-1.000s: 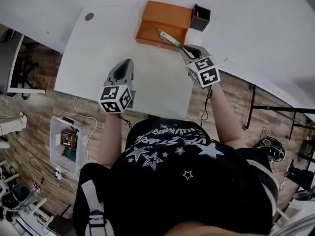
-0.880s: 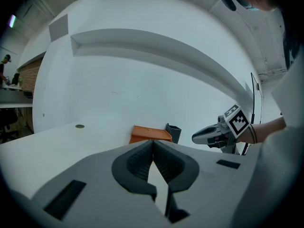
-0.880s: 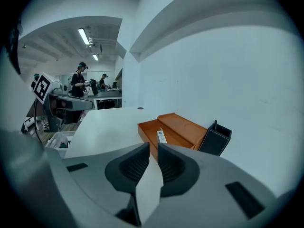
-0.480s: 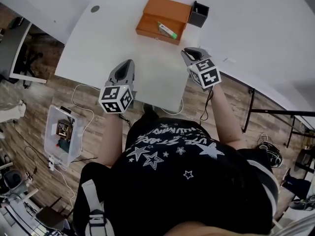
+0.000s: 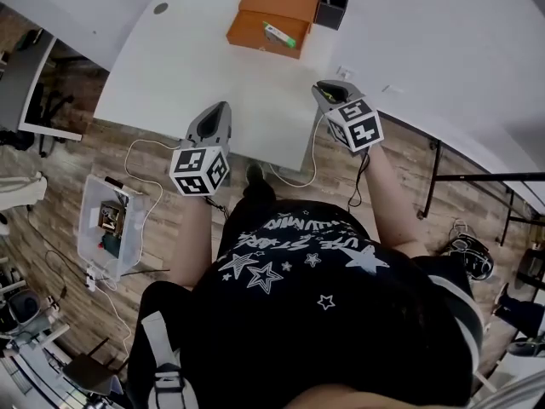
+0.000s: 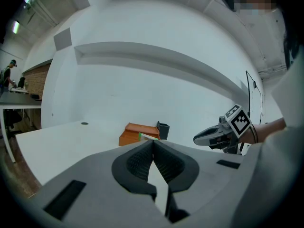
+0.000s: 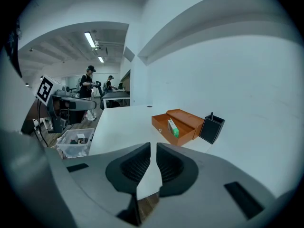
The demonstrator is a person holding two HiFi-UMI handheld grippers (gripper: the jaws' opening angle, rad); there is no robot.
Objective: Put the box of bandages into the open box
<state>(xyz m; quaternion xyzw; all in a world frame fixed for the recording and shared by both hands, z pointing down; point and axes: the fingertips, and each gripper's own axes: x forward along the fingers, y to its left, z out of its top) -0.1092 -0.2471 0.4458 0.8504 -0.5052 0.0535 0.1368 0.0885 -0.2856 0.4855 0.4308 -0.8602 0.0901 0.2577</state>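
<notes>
Bandage box [image 5: 278, 35] lies inside the open orange box [image 5: 249, 34] at the far end of the white desk [image 5: 196, 66], and a black pen cup [image 5: 331, 8] stands just beside the orange box. From the head view, the left tool [image 5: 221, 107] and the right tool [image 5: 322, 89] hang over the near edge of the desk, well apart from the orange box. A clear bin [image 5: 106, 227] sits on the wood floor. In the left gripper view, the left tool's jaws are together at the tips with nothing in them. In the right gripper view, the right tool's jaws have a thin gap and hold nothing, and the bandage box [image 7: 173, 127] rests in the orange box far ahead.
</notes>
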